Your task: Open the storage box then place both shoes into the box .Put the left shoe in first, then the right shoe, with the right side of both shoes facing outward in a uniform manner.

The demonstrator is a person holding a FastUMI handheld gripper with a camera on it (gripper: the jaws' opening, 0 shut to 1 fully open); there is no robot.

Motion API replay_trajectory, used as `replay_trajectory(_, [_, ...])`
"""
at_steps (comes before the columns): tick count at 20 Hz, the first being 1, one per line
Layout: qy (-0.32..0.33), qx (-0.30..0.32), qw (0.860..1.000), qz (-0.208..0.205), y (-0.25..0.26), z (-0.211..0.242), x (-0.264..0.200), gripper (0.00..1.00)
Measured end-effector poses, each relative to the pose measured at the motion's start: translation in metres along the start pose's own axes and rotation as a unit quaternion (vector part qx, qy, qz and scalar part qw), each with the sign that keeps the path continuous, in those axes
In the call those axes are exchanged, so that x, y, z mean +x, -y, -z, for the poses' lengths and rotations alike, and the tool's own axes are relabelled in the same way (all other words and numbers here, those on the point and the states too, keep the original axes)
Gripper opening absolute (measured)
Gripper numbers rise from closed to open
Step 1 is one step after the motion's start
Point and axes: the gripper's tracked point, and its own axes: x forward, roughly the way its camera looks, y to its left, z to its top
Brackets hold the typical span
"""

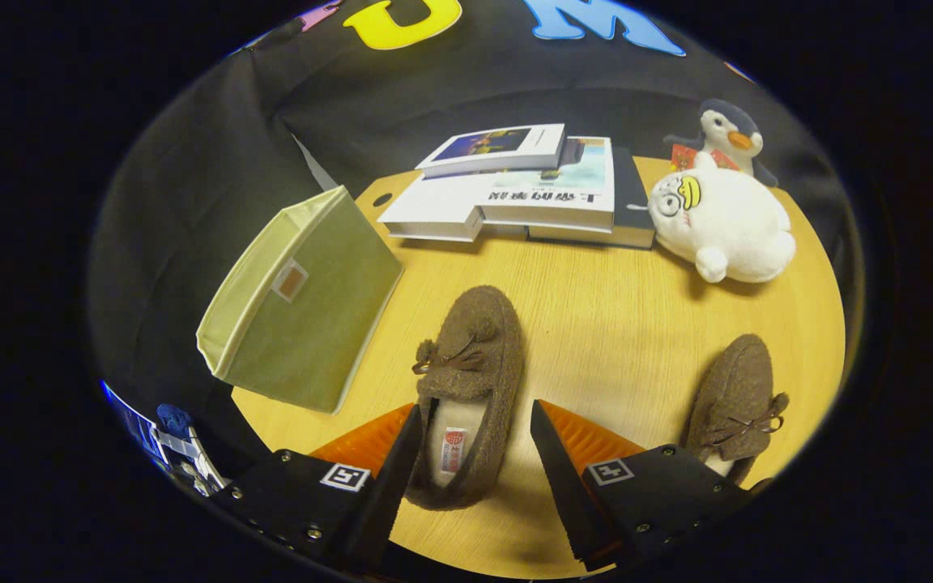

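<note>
Storage box [304, 304]: tipped on the desk [612, 324], interior hidden.
Gripper [475, 437]: spread, straddling one brown shoe [470, 389].
Second shoe [738, 405]: apart, beside gripper.

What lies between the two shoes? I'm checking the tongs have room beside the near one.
Bare wooden tabletop in the gripper view; nothing sits between them. The open tongs straddle the near shoe; the other shoe lies apart.

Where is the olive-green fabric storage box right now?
In the gripper view, the olive-green fabric storage box sits at the wooden table's left edge, left of the brown fuzzy slipper lying between the open gripper's fingers, near the stacked books.
</note>
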Motion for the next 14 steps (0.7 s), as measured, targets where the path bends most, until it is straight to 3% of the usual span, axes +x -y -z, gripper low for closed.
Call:
replay_trajectory(6, [-0.037,0.02,0.999,0.027,0.024,0.005,0.042,0.79])
replay_trajectory(8, [-0.045,0.027,0.998,0.029,0.026,0.003,0.052,0.6])
replay_trajectory(11, [-0.057,0.042,0.997,0.028,0.025,0.002,0.055,0.17])
replay_trajectory(12, [-0.058,0.044,0.997,0.036,0.026,0.002,0.053,0.07])
replay_trajectory(14, [-0.061,0.05,0.996,0.038,0.024,0.0,0.046,0.01])
